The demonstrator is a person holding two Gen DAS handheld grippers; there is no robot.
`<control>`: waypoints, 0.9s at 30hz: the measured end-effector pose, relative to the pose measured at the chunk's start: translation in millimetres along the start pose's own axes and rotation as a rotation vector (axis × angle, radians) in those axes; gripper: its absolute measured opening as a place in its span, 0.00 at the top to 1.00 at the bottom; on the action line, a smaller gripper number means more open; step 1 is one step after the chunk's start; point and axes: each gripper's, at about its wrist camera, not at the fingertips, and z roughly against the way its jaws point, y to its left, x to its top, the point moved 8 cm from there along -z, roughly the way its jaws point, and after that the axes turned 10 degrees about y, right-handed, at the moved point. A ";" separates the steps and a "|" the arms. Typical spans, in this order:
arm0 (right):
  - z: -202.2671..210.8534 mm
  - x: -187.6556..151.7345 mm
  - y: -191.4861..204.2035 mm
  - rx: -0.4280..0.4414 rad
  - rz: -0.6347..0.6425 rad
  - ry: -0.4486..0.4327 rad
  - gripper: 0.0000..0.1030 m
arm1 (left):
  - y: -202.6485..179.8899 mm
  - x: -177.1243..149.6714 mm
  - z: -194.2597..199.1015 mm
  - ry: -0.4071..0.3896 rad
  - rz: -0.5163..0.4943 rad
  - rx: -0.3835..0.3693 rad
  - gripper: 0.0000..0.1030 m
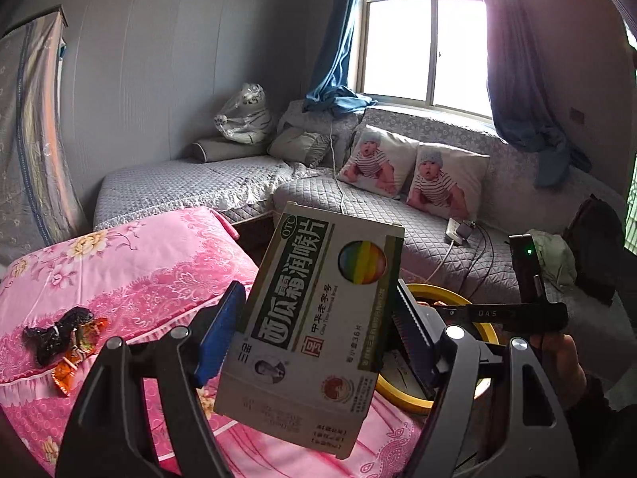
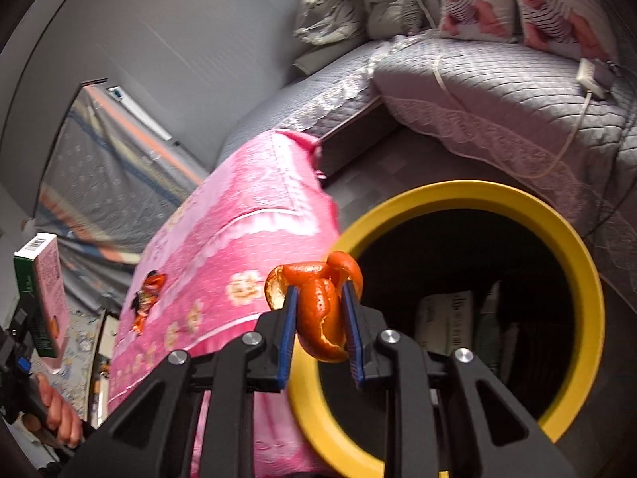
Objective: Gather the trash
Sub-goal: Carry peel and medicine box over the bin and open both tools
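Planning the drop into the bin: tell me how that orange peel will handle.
The orange peel looks curled and thin, so probably light and floppy. The right gripper pinches it nearly flat, suggesting it gives easily. Its ragged edges may tear or snag.

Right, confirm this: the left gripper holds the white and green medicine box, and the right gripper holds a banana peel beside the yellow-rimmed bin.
Not a banana peel. The right wrist view shows the right gripper shut on a curled orange peel, beside the yellow-rimmed bin. The left gripper does hold the white and green medicine box.
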 end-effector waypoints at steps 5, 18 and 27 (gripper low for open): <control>-3.7 -4.3 -33.1 -0.066 -0.045 -0.007 0.79 | -27.4 -0.6 -32.5 0.024 -0.064 -0.035 0.32; 23.3 -5.2 -80.7 -0.097 -0.148 -0.090 0.57 | -101.4 -12.9 -120.7 0.135 -0.133 -0.146 0.32; 99.5 -18.2 -134.6 -0.142 -0.286 -0.283 0.47 | -142.9 -45.3 -182.7 0.243 -0.176 -0.196 0.30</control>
